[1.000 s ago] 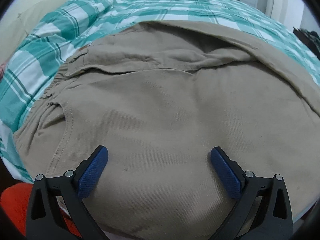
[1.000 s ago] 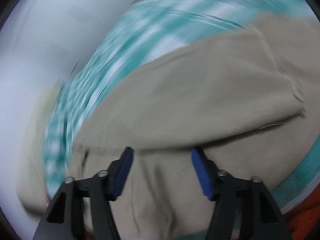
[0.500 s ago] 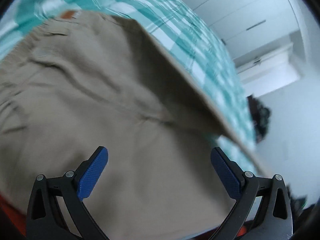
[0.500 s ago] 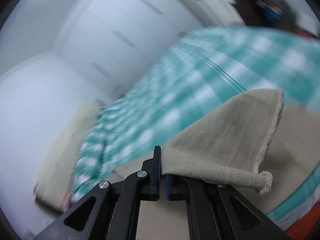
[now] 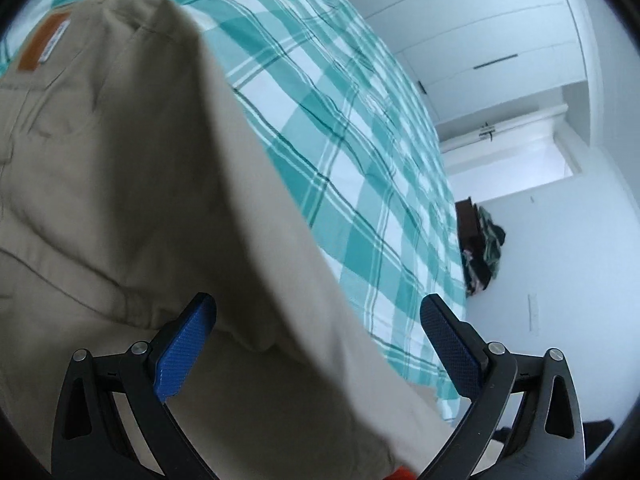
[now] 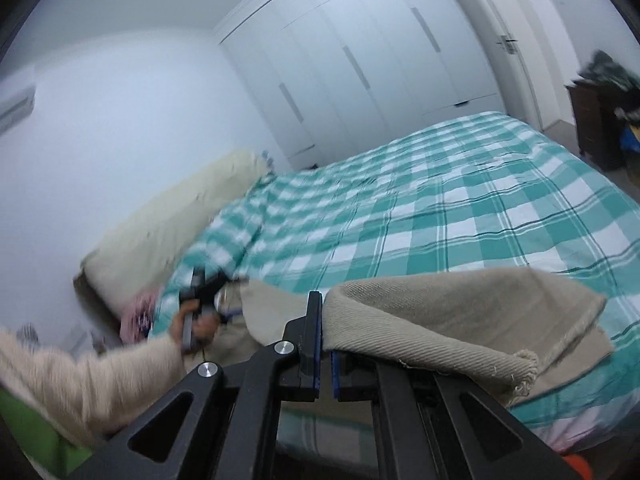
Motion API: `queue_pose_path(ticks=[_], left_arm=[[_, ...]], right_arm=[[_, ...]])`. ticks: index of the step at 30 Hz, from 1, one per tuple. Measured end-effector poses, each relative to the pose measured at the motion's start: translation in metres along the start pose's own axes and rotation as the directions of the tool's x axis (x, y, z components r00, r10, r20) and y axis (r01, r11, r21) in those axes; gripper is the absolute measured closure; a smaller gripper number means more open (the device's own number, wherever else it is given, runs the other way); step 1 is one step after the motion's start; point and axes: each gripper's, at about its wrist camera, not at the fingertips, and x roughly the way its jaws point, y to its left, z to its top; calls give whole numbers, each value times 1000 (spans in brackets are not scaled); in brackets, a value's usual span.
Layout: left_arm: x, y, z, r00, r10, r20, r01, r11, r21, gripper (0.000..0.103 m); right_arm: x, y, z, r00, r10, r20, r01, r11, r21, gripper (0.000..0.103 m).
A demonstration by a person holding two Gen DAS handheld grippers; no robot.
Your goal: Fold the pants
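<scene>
Khaki pants (image 5: 140,200) lie on a bed with a teal and white checked cover (image 5: 340,152). An orange-brown label (image 5: 44,46) marks the waistband at the upper left. My left gripper (image 5: 316,340) is open, its blue pads wide apart, close over the folded edge of the pants. My right gripper (image 6: 325,352) is shut on a hem end of the pants (image 6: 460,320) and holds it lifted above the bed. The left gripper (image 6: 204,292) and the hand holding it also show in the right wrist view, at the far end of the pants.
White wardrobe doors (image 6: 360,72) stand behind the bed. A cream pillow (image 6: 172,224) lies along the wall at the left. A dark cabinet with clothes on it (image 6: 596,120) stands at the right. The bed's near edge (image 6: 560,416) shows under the lifted hem.
My right gripper closed on the pants hem and lifted it off the bed. My left gripper stayed open and swung right along the pants toward their folded edge.
</scene>
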Motion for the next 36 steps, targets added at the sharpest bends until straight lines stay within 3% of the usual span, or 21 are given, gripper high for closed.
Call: queue_pose_path(ticks=[1,2,3,5,7,10,12,13,15,17,19,21,23,26,27,28,34,35,36], left_arm=[[2,-2,1,1000,7,-13,-7,1000,6,31],[10,-3,1,998,12,-62,-12,1000,6,78],[16,-2,0,994,26,-102,-27,1000,-8,101],[23,0,-3,989,72,-127,-78,996,-41,100],[23,-7,-4,991,83,-103,-87,996,-31,101],[-9,-42,-1,998,19,59,-20,1000,13,101],[-48,-64,-5,982,-23,187,9,997,79,101],[-73,-73,-15,964,-39,262,4,991,132,100],[-98,-76,-38,945,-41,325,-30,978,208,99],[-102,-62,-71,952,15,304,-97,961,258,98],[-84,-41,-103,965,96,242,-165,946,281,98],[-41,-8,-139,967,231,104,-252,922,294,98],[-7,19,-160,957,290,-5,-279,927,249,98],[1,27,-171,950,311,-11,-301,928,219,99],[1,25,-170,951,309,-13,-298,929,220,99],[-1,21,-168,952,306,-9,-296,927,228,99],[-4,25,-165,957,291,11,-286,933,217,99],[-3,26,-167,956,294,10,-289,931,221,99],[-3,28,-167,956,294,10,-289,931,223,99]], right_arm=[[-1,1,-2,1000,8,-15,-8,1000,-19,100],[-1,0,-3,999,18,-30,-19,999,-40,100],[-1,-1,-4,998,29,-47,-32,998,-54,100],[1,-16,-7,996,18,-87,-21,999,-36,100],[23,-44,0,988,-59,-144,61,998,12,100],[75,-99,28,947,-207,-247,231,970,74,100],[96,-117,65,955,-221,-198,243,966,92,100],[96,-117,91,973,-203,-113,213,973,93,100],[84,-107,123,988,-150,38,148,988,44,100],[74,-104,135,991,-87,103,85,996,22,99],[78,-121,119,998,-49,34,46,997,69,98],[88,-142,81,993,-92,-73,99,991,94,98],[105,-172,30,956,-188,-226,217,969,115,98],[124,-221,-48,866,-265,-424,377,903,205,98],[126,-230,-61,848,-281,-449,408,887,216,98],[126,-236,-73,843,-277,-461,419,875,242,98],[118,-243,-73,882,-251,-400,384,874,299,96],[115,-242,-73,883,-248,-398,383,871,307,92],[113,-245,-74,884,-249,-395,387,864,322,81]])
